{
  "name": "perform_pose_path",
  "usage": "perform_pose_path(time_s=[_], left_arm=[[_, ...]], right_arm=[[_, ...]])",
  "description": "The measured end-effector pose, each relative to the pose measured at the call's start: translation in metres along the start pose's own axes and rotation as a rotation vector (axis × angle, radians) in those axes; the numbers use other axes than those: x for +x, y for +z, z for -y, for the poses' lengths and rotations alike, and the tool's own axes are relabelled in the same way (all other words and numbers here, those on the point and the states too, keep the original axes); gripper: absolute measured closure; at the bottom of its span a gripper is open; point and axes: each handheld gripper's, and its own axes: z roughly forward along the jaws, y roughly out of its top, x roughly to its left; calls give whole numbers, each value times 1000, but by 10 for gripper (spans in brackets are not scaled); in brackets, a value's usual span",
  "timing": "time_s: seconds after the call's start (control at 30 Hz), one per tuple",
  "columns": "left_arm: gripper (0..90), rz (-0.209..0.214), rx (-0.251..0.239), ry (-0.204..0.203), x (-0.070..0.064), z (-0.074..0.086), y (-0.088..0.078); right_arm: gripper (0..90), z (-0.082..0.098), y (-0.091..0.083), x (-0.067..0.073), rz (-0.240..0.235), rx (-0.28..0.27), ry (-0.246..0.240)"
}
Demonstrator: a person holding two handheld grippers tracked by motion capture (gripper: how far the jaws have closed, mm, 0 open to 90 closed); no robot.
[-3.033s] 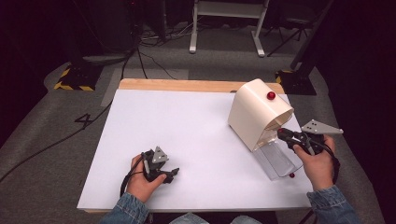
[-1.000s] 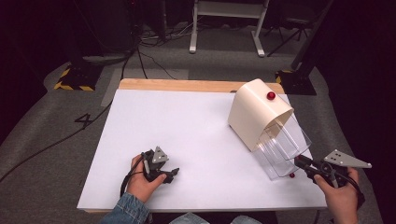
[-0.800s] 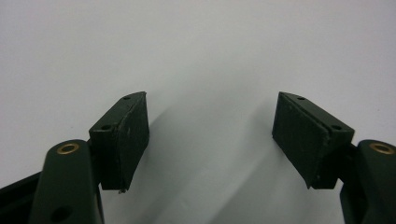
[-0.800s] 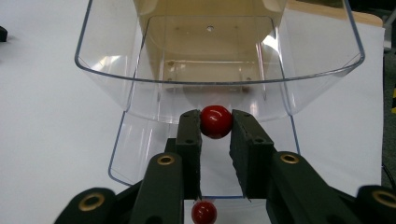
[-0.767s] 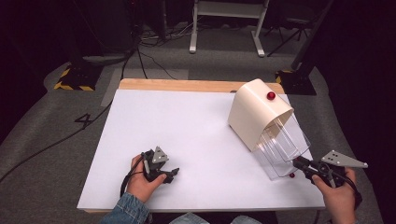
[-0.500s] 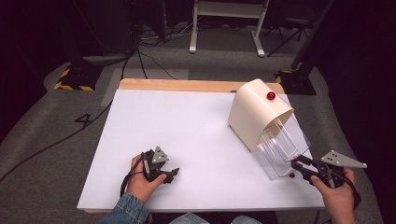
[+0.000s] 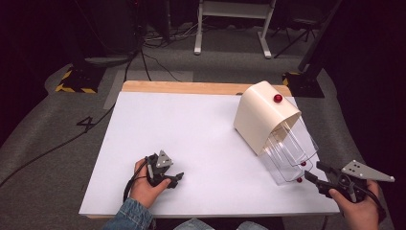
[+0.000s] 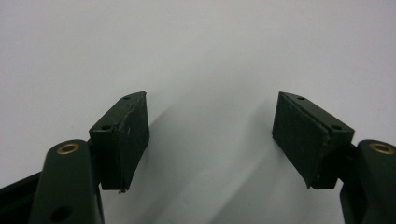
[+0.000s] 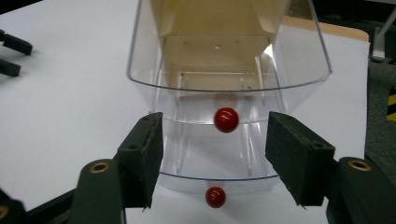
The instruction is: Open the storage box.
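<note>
A cream box (image 7: 261, 117) with a red knob (image 7: 277, 98) on top stands at the table's right. Two clear drawers (image 7: 287, 153) stick out of it toward me, each with a red knob (image 9: 226, 119) on its front; the lower knob (image 9: 215, 197) sits near the table. My right gripper (image 7: 313, 171) (image 9: 215, 163) faces the drawer fronts. Its jaws have just been opening and now stand apart, with the pads (image 9: 142, 158) touching nothing. My left gripper (image 7: 178, 178) (image 8: 210, 135) rests on the white table (image 7: 191, 124) at the front left, open and empty.
The table's right edge and front edge run close to my right hand (image 7: 359, 211). A bare wooden strip (image 7: 191, 87) borders the far side. Grey floor, cables and stands lie beyond the table.
Three seconds ago the right gripper was close to the box; it then pulled a clear drawer out toward me. In the last second its jaws opened off the red knob and the hand shifted slightly.
</note>
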Motion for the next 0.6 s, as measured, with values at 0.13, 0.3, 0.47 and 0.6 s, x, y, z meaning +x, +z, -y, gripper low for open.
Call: perform_pose_path(time_s=[0.13, 0.3, 0.47, 0.6], left_arm=[[282, -15, -3, 10, -3, 0, -1], [267, 2, 29, 7, -7, 1, -6], [259, 5, 37, 9, -10, 3, -9], [248, 13, 28, 2, -10, 5, -9]], right_arm=[[381, -4, -2, 12, -36, 3, -29], [403, -7, 1, 31, -106, 16, -65], [413, -9, 7, 47, -161, 32, -95], [415, -11, 14, 56, -201, 40, -114]])
